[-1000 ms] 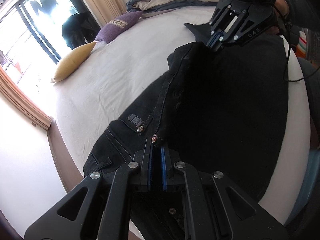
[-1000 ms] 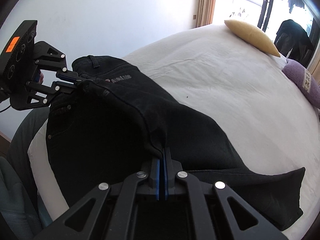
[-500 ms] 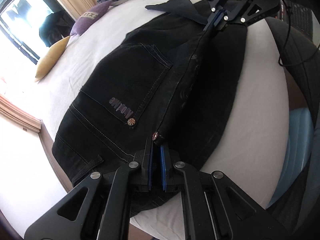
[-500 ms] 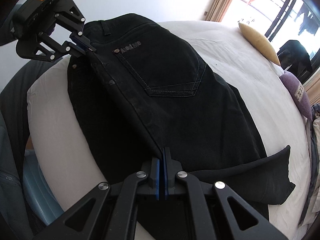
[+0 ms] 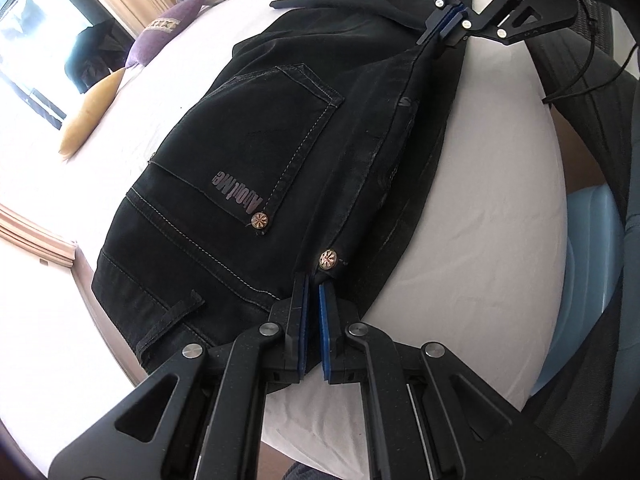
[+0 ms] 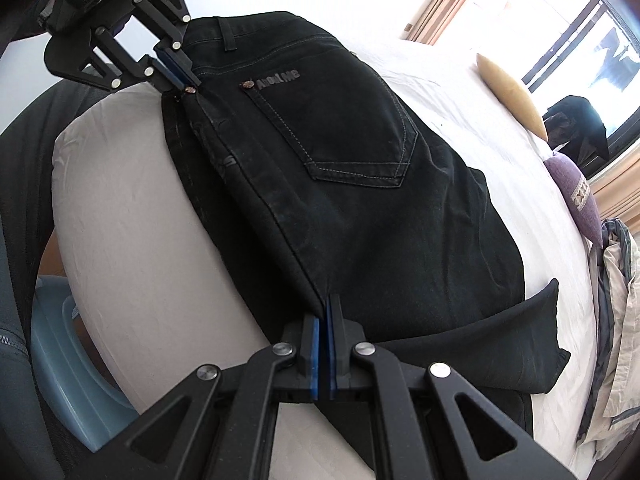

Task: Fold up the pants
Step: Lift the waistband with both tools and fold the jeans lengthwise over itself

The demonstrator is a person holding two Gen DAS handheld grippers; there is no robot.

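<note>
Black jeans [image 5: 280,152] [image 6: 360,184] lie folded lengthwise on a white bed [image 5: 480,280], back pocket and logo facing up. My left gripper [image 5: 313,284] is shut on the waistband's folded edge beside a copper rivet; it also shows at the top left of the right wrist view [image 6: 188,80]. My right gripper [image 6: 323,304] is shut on the same folded edge farther down the leg, and shows at the top right of the left wrist view [image 5: 434,38]. The fold edge runs taut between the two, near the bed's side. A loose leg end [image 6: 520,344] pokes out beside the right gripper.
A yellow cushion [image 5: 90,114] [image 6: 508,92] and a purple pillow [image 5: 164,38] [image 6: 576,196] lie toward the window side. Folded bedding [image 6: 616,320] is piled at the bed's far end. A light blue tub [image 5: 580,280] stands below the bed's near edge, by the person's dark-clothed legs.
Both grippers have come down and toward the bed's edge, laying the lifted half of the jeans flat over the other half. The back pocket now faces up.
</note>
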